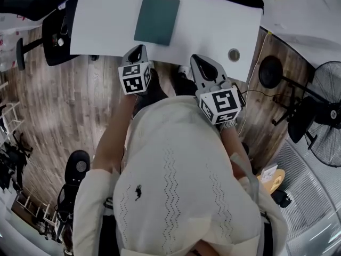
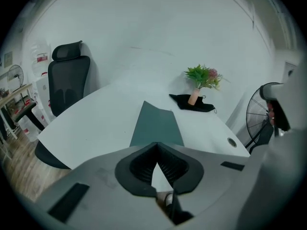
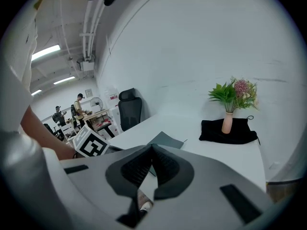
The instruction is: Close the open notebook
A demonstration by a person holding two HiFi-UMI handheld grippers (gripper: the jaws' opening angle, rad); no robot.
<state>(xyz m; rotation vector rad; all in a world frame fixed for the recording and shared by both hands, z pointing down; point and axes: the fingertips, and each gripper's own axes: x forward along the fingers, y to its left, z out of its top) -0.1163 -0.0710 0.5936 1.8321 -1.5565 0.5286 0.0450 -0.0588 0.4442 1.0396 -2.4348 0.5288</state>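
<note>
The dark green notebook [image 1: 156,19] lies flat with its cover down on the white table [image 1: 106,20]. It also shows in the left gripper view as a notebook [image 2: 157,125] beyond the jaws, and in the right gripper view as a notebook [image 3: 166,139] behind the jaw tips. My left gripper [image 1: 137,51] hangs over the table's near edge, short of the notebook, its jaws shut with nothing between them [image 2: 156,145]. My right gripper [image 1: 198,60] sits to the right at the same edge, tips together and empty [image 3: 152,147].
A black cloth [image 2: 194,103] with a small vase of flowers [image 2: 203,80] lies at the table's far right. A round cable hole [image 1: 233,54] sits near the front right corner. A black office chair [image 1: 56,33] stands at the left, a floor fan [image 1: 327,111] at the right.
</note>
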